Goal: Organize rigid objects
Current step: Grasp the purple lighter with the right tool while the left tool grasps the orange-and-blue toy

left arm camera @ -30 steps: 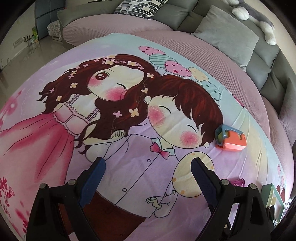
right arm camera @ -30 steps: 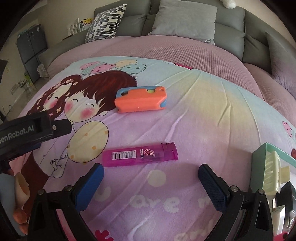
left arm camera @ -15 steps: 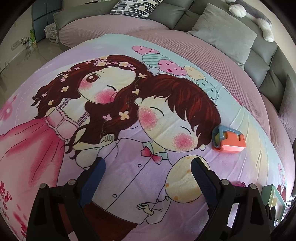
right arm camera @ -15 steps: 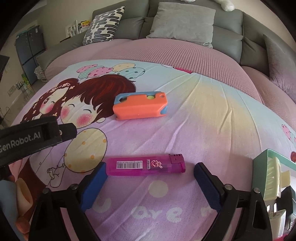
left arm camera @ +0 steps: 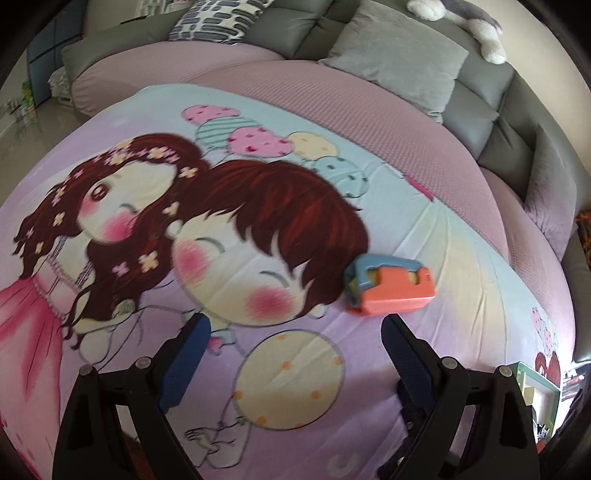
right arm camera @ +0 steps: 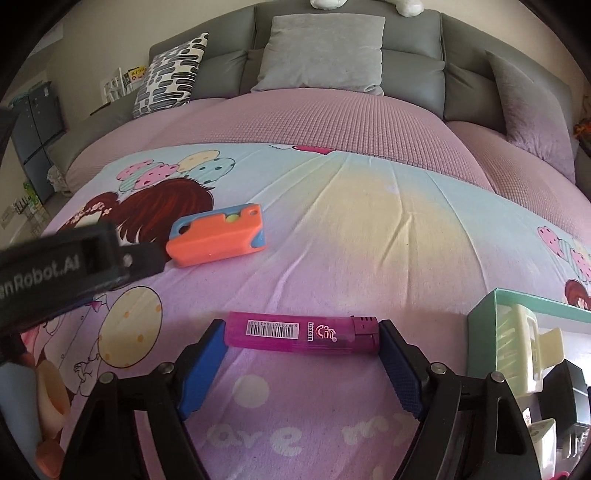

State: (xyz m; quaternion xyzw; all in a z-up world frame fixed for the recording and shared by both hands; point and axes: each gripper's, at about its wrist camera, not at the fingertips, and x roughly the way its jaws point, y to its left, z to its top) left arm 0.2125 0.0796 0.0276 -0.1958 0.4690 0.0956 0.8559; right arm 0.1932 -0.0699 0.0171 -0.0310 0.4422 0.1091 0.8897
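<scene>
Orange-and-blue plastic block point(right arm camera: 218, 238) lies on the cartoon-print bedsheet point(right arm camera: 369, 236), just beyond the left hand-held gripper point(left arm camera: 295, 339), whose jaws gape empty. Nearer, the right hand-held gripper point(right arm camera: 301, 341) is closing around a translucent pink lighter point(right arm camera: 303, 332); pads point(right arm camera: 400, 373) look not yet pressed.

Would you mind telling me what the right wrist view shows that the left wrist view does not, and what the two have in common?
Only the right wrist view shows the pink lighter, lying lengthwise between the closing jaws of the right gripper, and a cream hair clip in the green box.

Only the left wrist view shows the left gripper from behind, jaws open with nothing but the printed sheet between them, and the plush toy on the sofa back.

Both show the orange and blue toy, the sheet and the grey cushions.
</scene>
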